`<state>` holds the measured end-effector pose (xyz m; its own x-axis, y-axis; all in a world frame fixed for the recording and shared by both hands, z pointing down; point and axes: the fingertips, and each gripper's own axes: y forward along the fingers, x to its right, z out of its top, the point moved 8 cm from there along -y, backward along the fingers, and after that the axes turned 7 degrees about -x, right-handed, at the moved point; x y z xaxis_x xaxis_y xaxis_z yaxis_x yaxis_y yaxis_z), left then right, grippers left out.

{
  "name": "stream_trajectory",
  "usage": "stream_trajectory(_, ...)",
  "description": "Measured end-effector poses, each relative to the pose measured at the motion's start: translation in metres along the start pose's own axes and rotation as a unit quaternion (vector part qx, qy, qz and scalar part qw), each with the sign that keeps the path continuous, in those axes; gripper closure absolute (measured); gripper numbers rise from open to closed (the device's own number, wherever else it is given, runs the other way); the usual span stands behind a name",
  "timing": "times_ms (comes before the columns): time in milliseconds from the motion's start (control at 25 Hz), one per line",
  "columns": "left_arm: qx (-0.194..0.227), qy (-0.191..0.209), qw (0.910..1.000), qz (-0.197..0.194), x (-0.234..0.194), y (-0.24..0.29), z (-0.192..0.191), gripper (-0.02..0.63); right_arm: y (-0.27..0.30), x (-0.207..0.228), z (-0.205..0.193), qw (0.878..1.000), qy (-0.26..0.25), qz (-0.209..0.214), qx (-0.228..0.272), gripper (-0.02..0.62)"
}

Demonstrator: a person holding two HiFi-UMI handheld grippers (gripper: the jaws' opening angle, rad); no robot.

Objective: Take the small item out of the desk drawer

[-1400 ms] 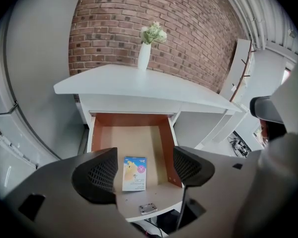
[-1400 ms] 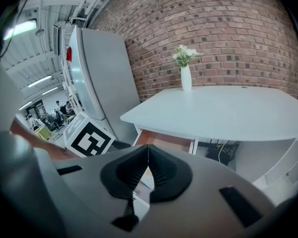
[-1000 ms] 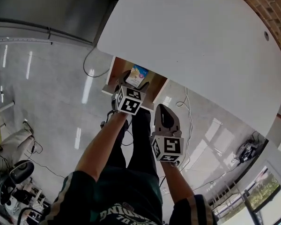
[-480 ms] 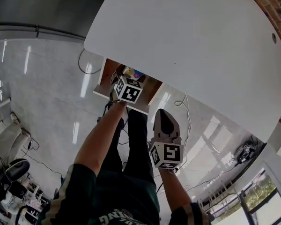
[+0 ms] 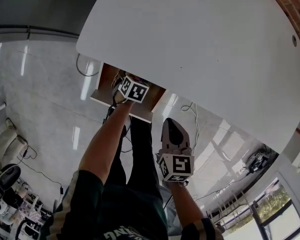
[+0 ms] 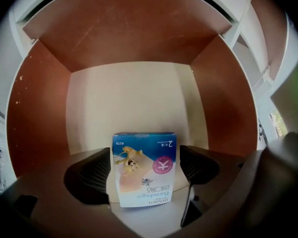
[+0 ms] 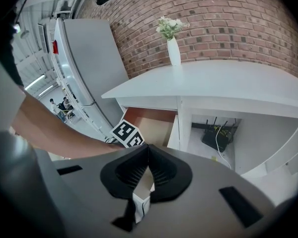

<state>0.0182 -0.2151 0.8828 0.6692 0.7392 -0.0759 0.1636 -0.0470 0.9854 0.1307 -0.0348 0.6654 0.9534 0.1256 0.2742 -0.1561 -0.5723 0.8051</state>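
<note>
Bandage box (image 6: pixel 144 168) is blue and peach with 1 pink circle.

You wear a dark green short-sleeved shirt (image 5: pixel 127 209) with pale lettering on the front and striped sleeve edges, over black trousers (image 5: pixel 140 149). Your left hand-held gripper (image 6: pixel 145 170) and right hand-held gripper (image 7: pixel 148 168) are grey with black ribbed pads (image 6: pixel 89 175), each bearing a white cube (image 5: pixel 177 166) of black square markers.
</note>
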Motion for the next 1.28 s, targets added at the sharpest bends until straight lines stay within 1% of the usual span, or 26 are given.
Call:
stream_trajectory(80,-0.005,0.009,0.9999,0.005,0.000,0.004,0.002,0.175,0.000,0.004,-0.001,1.000,-0.002,-0.003,-0.003,0.571)
stream_trajectory(320,-0.005,-0.003,1.0000,0.002,-0.004,0.009,0.005,0.175,0.000,0.006,-0.004,1.000,-0.004,-0.003,-0.008,0.571)
stream_trajectory(640,0.008,0.017,0.9997,0.014,-0.007,-0.004,-0.001,0.179,0.001,-0.005,0.001,1.000,-0.004,0.003,-0.006,0.571)
stream_trajectory(800,0.024,0.011,0.9996,0.011,-0.010,-0.020,-0.006,0.181,0.000,-0.013,0.004,1.000,-0.006,0.001,-0.004,0.572)
stream_trajectory(1040,0.064,0.027,0.9976,0.008,-0.009,-0.053,-0.011,0.196,-0.004,-0.029,0.007,1.000,-0.011,0.001,0.004,0.571)
stream_trajectory(1160,0.090,0.025,0.9956,0.007,-0.011,-0.072,-0.008,0.199,-0.008,-0.036,0.015,1.000,-0.006,-0.004,0.019,0.571)
stream_trajectory(1280,0.107,0.028,0.9939,0.005,-0.010,-0.090,-0.012,0.202,-0.016,-0.041,0.016,1.000,-0.014,-0.010,0.026,0.571)
